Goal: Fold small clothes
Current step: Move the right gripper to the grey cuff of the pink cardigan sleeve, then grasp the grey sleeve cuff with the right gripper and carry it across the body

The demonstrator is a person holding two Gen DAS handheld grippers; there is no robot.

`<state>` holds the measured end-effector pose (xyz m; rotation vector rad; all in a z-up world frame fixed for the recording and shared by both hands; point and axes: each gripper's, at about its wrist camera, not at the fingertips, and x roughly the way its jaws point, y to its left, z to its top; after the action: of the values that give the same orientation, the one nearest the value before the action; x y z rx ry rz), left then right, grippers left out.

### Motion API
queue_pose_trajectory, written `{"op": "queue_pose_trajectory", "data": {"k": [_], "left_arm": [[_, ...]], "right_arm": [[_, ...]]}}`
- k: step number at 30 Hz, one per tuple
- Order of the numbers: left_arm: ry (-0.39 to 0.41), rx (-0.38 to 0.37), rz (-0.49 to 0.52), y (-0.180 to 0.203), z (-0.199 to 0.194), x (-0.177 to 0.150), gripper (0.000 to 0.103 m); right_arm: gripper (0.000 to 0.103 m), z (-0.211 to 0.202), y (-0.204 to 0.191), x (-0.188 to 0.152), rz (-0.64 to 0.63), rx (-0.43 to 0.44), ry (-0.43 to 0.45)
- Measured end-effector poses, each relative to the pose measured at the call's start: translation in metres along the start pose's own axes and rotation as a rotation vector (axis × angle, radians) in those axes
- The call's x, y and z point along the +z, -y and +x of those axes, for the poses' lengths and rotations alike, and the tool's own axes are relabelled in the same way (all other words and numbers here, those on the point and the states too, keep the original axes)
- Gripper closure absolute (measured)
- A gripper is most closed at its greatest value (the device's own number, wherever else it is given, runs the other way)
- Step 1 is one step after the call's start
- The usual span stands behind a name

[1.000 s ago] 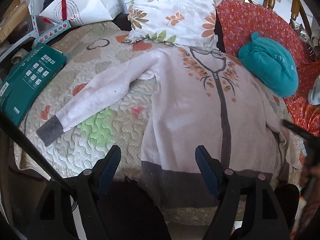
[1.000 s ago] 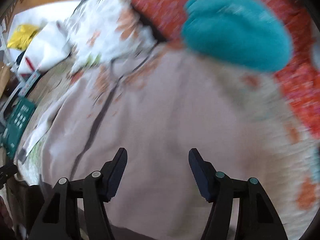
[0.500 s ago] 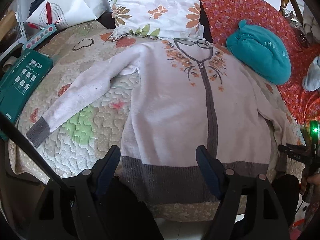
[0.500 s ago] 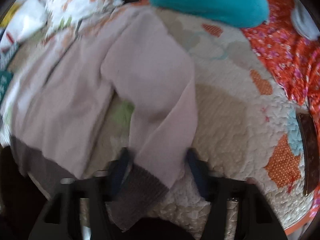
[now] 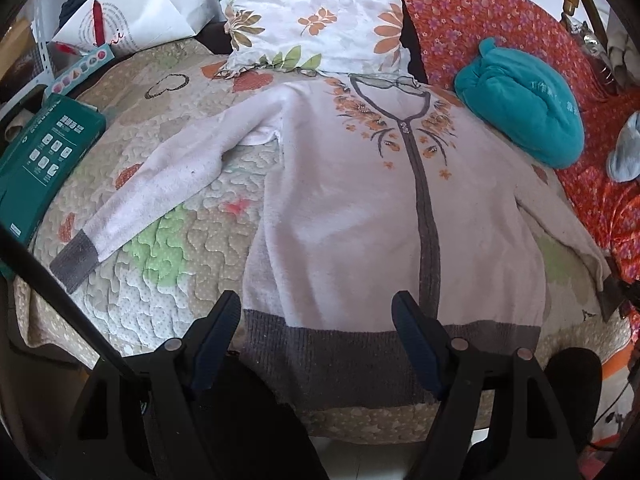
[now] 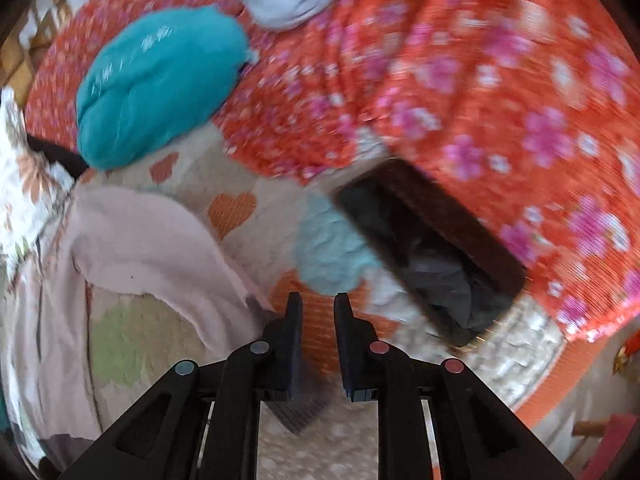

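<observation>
A pale pink cardigan (image 5: 352, 208) with a grey zip line, orange flower print and a grey hem lies flat, front up, on a quilted bed cover (image 5: 168, 264). Its left sleeve (image 5: 160, 192) is spread out to the left. Its right sleeve (image 6: 160, 256) runs to the bed's right edge. My left gripper (image 5: 316, 336) is open and empty, just above the grey hem. My right gripper (image 6: 316, 308) is nearly shut at the grey cuff (image 6: 300, 408) of the right sleeve; the cuff lies under and between its fingers.
A floral pillow (image 5: 316, 12) sits behind the collar. A teal cushion (image 5: 524, 116) lies on an orange floral blanket (image 6: 480, 92) at the right. A green box (image 5: 44, 156) and a white bag (image 5: 132, 16) are at the left. A dark tray (image 6: 432, 248) lies near the right gripper.
My right gripper swung right to the sleeve's end and its jaws narrowed around the cuff. The left gripper drew back slightly and stays open over the hem.
</observation>
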<state>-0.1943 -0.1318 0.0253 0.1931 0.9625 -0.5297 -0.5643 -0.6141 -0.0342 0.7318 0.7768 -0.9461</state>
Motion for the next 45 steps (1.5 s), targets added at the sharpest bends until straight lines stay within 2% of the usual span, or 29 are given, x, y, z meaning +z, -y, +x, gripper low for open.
{"op": "queue_pose_trajectory", "data": {"k": [1, 2, 3, 4, 5, 10, 16, 19, 21, 23, 24, 25, 26, 28, 29, 31, 33, 36, 38, 40, 43, 45], "left_arm": [[-0.004, -0.005, -0.006, 0.0, 0.002, 0.0, 0.026], [-0.008, -0.012, -0.014, -0.001, 0.003, 0.0, 0.026], [-0.013, -0.022, -0.021, -0.001, 0.005, 0.0, 0.026], [-0.015, -0.025, -0.022, 0.0, 0.005, 0.0, 0.026], [-0.017, -0.028, -0.018, 0.001, 0.006, -0.001, 0.026], [-0.02, -0.026, 0.003, 0.005, 0.004, -0.005, 0.026], [-0.018, -0.019, -0.024, -0.001, 0.001, -0.006, 0.026], [-0.03, -0.026, -0.033, -0.003, 0.003, -0.006, 0.026], [-0.041, -0.033, -0.033, -0.002, 0.006, -0.005, 0.026], [-0.052, -0.038, -0.026, 0.001, 0.008, -0.007, 0.026], [-0.054, -0.038, -0.021, 0.002, 0.008, -0.007, 0.026], [-0.056, -0.039, -0.016, 0.004, 0.008, -0.008, 0.026], [-0.058, -0.04, -0.014, 0.005, 0.008, -0.009, 0.026], [-0.06, -0.042, -0.017, 0.004, 0.006, -0.009, 0.026], [-0.059, -0.04, -0.019, 0.003, 0.005, -0.009, 0.026], [-0.059, -0.035, -0.032, -0.001, 0.005, -0.009, 0.026], [-0.066, -0.038, -0.048, -0.004, 0.005, -0.009, 0.026], [-0.069, -0.04, -0.053, -0.004, 0.004, -0.011, 0.026], [-0.066, -0.034, -0.045, -0.001, 0.004, -0.011, 0.026], [-0.07, -0.04, -0.04, 0.002, 0.003, -0.011, 0.026], [-0.07, -0.046, -0.025, 0.006, 0.001, -0.011, 0.026], [-0.07, -0.053, -0.016, 0.009, -0.001, -0.009, 0.026]], "right_arm": [[0.077, -0.01, -0.002, -0.002, -0.004, -0.008, 0.002], [0.062, -0.013, 0.001, -0.007, -0.008, 0.01, 0.003], [0.053, -0.015, 0.0, -0.009, -0.014, 0.023, 0.0], [0.04, -0.021, -0.002, -0.014, -0.02, 0.035, -0.001], [0.037, -0.02, -0.001, -0.02, -0.023, 0.049, 0.002], [0.036, 0.003, 0.007, -0.038, 0.047, 0.057, -0.021], [0.035, -0.024, 0.003, -0.052, 0.087, 0.129, 0.103], [0.035, -0.03, -0.01, -0.061, 0.005, 0.117, 0.109], [0.035, -0.022, -0.021, -0.065, -0.09, 0.059, 0.094], [0.035, -0.011, -0.023, -0.063, -0.125, 0.037, 0.074], [0.037, -0.006, -0.022, -0.062, -0.131, 0.034, 0.064], [0.049, 0.0, -0.022, -0.06, -0.137, 0.022, 0.059], [0.066, 0.002, -0.021, -0.058, -0.141, 0.013, 0.058], [0.069, 0.003, -0.01, -0.047, -0.093, 0.049, 0.061], [0.069, 0.003, 0.003, -0.038, -0.021, 0.084, 0.067], [0.069, 0.005, 0.018, -0.031, 0.049, 0.075, 0.07], [0.074, 0.01, 0.032, -0.023, 0.092, 0.081, 0.06], [0.069, -0.005, 0.034, -0.025, 0.094, 0.084, 0.084], [0.054, -0.017, 0.036, -0.033, 0.104, 0.127, 0.097], [0.047, -0.021, 0.037, -0.04, 0.117, 0.144, 0.097], [0.046, -0.013, 0.038, -0.056, 0.127, 0.135, 0.066], [0.045, -0.009, 0.031, -0.056, 0.108, 0.114, 0.097]]}}
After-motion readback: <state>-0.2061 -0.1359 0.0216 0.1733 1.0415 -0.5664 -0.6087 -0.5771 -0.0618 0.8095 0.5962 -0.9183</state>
